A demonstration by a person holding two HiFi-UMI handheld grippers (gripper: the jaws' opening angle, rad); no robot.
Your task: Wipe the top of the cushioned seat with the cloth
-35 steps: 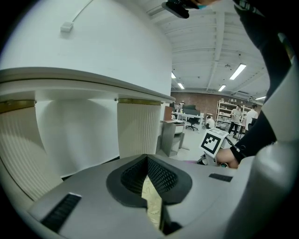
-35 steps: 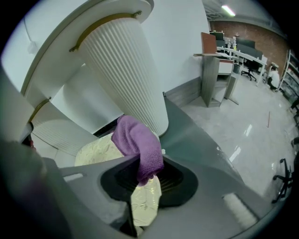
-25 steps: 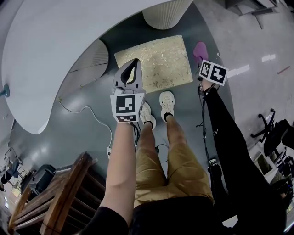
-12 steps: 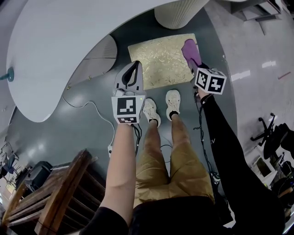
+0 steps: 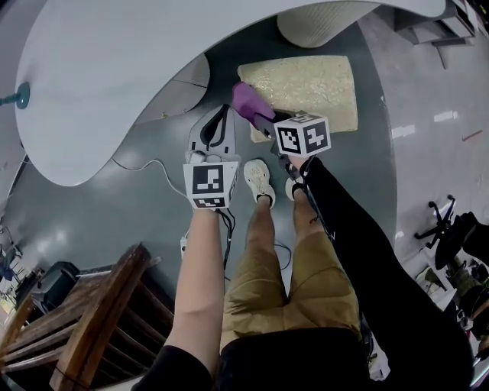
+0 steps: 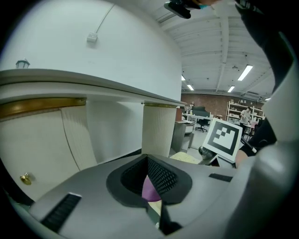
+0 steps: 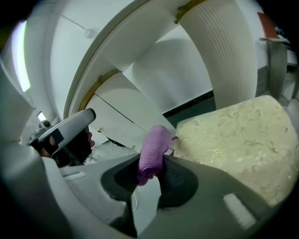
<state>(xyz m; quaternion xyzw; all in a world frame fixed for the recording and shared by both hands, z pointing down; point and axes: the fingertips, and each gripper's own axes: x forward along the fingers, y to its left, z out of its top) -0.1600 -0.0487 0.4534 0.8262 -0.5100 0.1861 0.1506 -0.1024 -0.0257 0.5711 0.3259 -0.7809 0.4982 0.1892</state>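
The cushioned seat [image 5: 302, 88] is a cream and gold square pad low on the floor ahead of the person's feet. My right gripper [image 5: 263, 122] is shut on a purple cloth [image 5: 248, 101] at the seat's near left corner. In the right gripper view the cloth [image 7: 153, 151] sticks up from the jaws [image 7: 152, 175] beside the seat [image 7: 233, 140]. My left gripper [image 5: 221, 114] hovers shut and empty just left of the cloth. Its own view shows the cloth [image 6: 150, 191] through the hollow behind the shut tips [image 6: 147, 158].
A large white curved counter [image 5: 114, 69] with a ribbed white pedestal [image 5: 328, 19] wraps round the seat's left and far sides. A cable [image 5: 145, 172] lies on the grey floor. Wooden furniture [image 5: 84, 328] stands at bottom left, an office chair [image 5: 451, 229] at right.
My right gripper has carried the cloth leftward, from the seat's right edge to its left near corner. The left gripper has stayed about where it was.
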